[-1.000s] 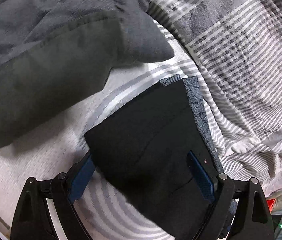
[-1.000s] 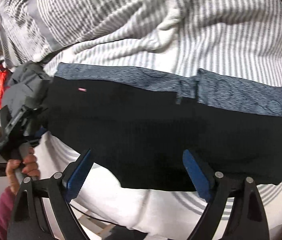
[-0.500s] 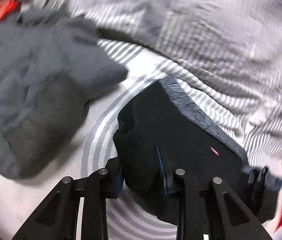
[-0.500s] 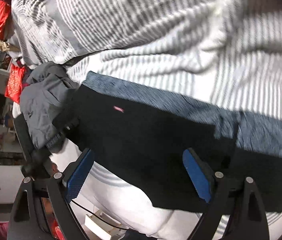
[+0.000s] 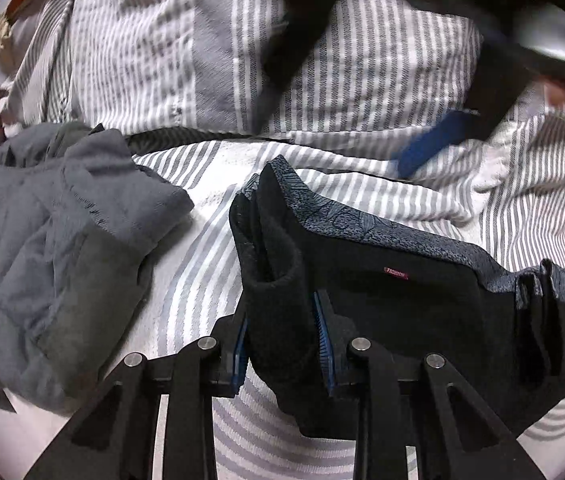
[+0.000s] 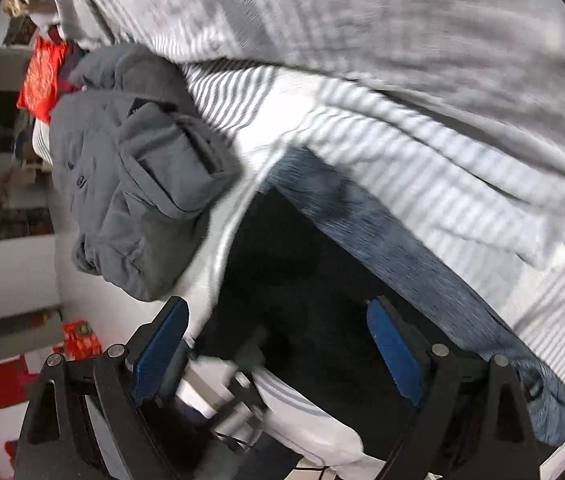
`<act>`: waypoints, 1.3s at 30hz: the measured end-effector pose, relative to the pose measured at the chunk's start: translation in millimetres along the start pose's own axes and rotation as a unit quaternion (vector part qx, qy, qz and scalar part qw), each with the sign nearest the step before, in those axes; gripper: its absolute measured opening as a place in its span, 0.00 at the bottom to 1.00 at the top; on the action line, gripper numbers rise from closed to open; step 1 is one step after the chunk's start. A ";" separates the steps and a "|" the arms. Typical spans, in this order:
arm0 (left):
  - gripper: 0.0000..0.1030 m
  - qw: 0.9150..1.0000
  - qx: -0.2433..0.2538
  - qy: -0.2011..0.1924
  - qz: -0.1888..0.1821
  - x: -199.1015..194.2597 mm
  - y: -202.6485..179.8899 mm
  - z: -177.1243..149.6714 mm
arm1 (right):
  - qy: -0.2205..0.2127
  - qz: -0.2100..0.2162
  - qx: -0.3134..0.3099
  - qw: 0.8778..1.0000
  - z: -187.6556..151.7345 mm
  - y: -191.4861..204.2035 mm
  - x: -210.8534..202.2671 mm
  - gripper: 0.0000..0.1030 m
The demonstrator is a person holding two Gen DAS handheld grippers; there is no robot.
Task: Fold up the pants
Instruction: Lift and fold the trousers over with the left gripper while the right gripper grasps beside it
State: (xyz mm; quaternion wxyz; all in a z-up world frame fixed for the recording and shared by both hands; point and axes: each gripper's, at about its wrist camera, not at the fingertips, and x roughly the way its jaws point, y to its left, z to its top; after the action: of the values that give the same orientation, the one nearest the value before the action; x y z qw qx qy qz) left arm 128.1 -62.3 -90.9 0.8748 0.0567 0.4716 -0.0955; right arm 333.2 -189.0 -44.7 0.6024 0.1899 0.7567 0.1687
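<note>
Left gripper (image 5: 282, 332) jaws clamped on bunched end of pants (image 5: 402, 304), lying on bed (image 5: 202, 264). Right gripper (image 6: 278, 352) jaws wide, holding nothing, above pants. Best to carry pinched end across, edges aligned, without dragging. Striped bedding; grey jacket (image 5: 54, 240) near left; cluttered room beyond.

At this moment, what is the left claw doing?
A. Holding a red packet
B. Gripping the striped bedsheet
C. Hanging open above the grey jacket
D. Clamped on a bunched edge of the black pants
D: in the left wrist view the left claw has its blue pads pressed on either side of a raised fold of the black pants, while the grey jacket lies untouched to the side.
</note>
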 end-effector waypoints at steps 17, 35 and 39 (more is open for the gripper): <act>0.29 1.000 -0.001 -0.007 -0.028 -4.7 5.3 -1.3 | 0.108 -0.087 -0.023 0.990 30.0 30.4 93.8 0.22; 0.29 0.985 0.139 -0.086 -0.060 -110.6 -101.2 22.0 | -0.119 0.176 0.062 0.975 -83.3 -66.6 -61.8 0.17; 0.29 0.977 0.177 -0.095 -0.077 -139.1 -145.5 25.4 | -0.167 0.208 0.083 0.960 -129.3 -103.6 -100.4 0.17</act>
State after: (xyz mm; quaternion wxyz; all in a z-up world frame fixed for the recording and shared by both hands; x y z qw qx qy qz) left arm 42.0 -193.1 38.0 0.8816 0.1645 0.3651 -0.2498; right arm 218.6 -331.9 18.3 0.6536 0.4184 0.6005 0.1927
